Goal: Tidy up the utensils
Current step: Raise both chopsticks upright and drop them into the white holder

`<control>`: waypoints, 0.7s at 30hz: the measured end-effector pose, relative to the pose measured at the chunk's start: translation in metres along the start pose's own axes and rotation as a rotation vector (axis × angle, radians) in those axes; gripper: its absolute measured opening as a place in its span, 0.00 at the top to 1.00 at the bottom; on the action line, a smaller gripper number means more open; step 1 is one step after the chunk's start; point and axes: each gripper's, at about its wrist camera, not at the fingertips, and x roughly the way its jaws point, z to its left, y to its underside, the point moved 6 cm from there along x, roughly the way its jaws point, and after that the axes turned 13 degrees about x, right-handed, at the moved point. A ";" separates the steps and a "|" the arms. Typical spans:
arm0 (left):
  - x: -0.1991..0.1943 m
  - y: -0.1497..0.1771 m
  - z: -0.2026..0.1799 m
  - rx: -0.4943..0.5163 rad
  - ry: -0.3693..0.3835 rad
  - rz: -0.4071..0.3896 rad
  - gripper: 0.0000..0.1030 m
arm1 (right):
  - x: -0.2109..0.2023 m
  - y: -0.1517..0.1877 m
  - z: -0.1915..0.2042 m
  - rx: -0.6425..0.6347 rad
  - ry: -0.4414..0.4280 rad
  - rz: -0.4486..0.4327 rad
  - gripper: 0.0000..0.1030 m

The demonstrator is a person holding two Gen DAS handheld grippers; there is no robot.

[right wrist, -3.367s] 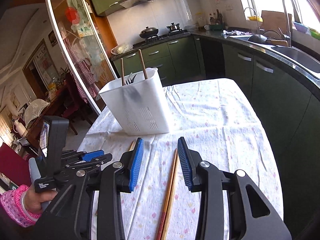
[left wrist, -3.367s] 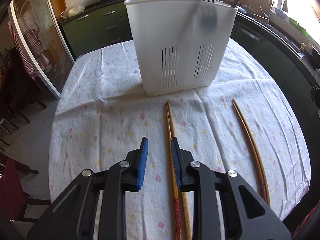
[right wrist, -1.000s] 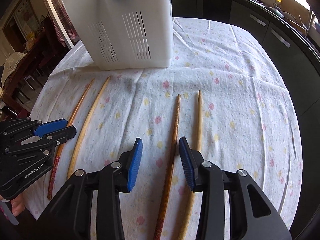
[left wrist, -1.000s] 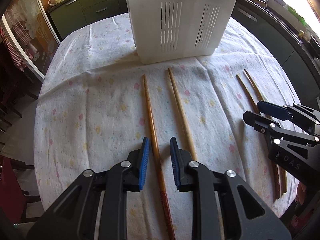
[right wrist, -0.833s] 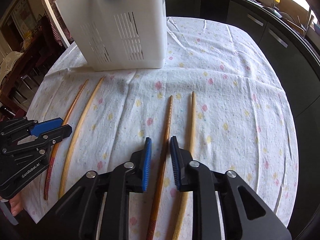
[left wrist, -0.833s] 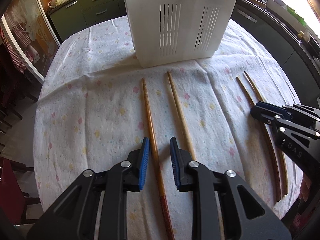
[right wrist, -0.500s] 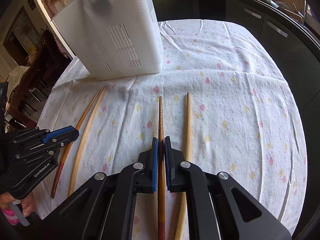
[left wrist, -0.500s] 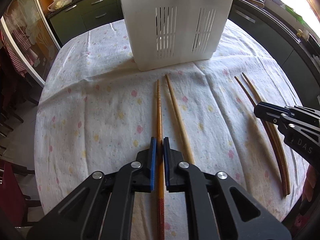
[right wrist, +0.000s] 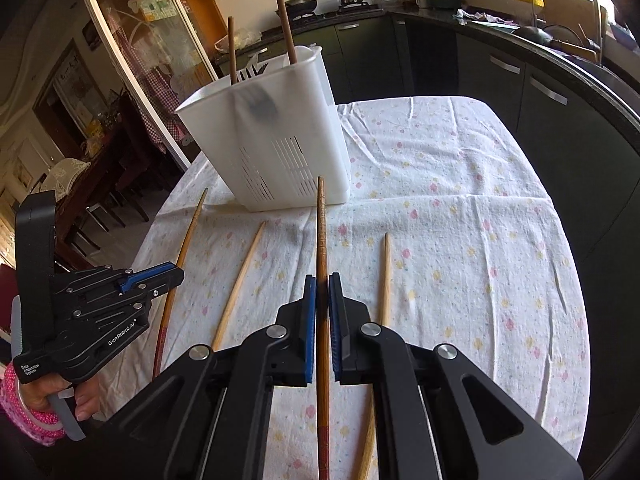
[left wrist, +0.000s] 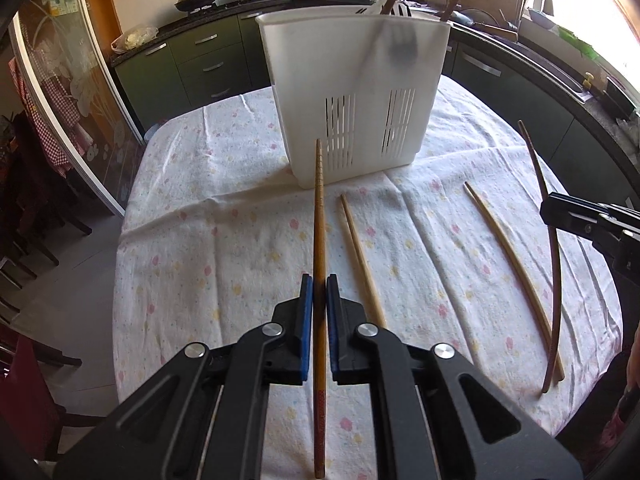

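Two chopsticks lifted off tablecloth [left wrist: 224, 232] | left gripper [left wrist: 319, 284] clamps one [left wrist: 319, 208] | right gripper [right wrist: 322, 284] another [right wrist: 321, 232]

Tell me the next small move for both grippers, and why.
Probably carry both up over the bin rim. The left gripper and right gripper are each shut on a chopstick, already off the cloth.

our left gripper [left wrist: 319, 286] and right gripper [right wrist: 322, 286] were black with blue pads [left wrist: 306, 308] and silver screws [left wrist: 270, 329]; pink bangles [right wrist: 18, 416] circled our wrist.
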 end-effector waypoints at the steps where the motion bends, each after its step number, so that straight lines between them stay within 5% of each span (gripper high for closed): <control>1: -0.005 0.000 0.001 0.000 -0.005 -0.012 0.93 | -0.006 0.000 0.002 -0.002 -0.010 -0.009 0.93; 12: -0.070 -0.012 0.011 -0.011 -0.056 -0.160 0.93 | -0.064 -0.011 0.038 -0.048 -0.106 -0.119 0.93; 21: -0.108 -0.045 0.025 -0.041 -0.035 -0.243 0.93 | -0.096 -0.054 0.080 -0.133 -0.141 -0.189 0.93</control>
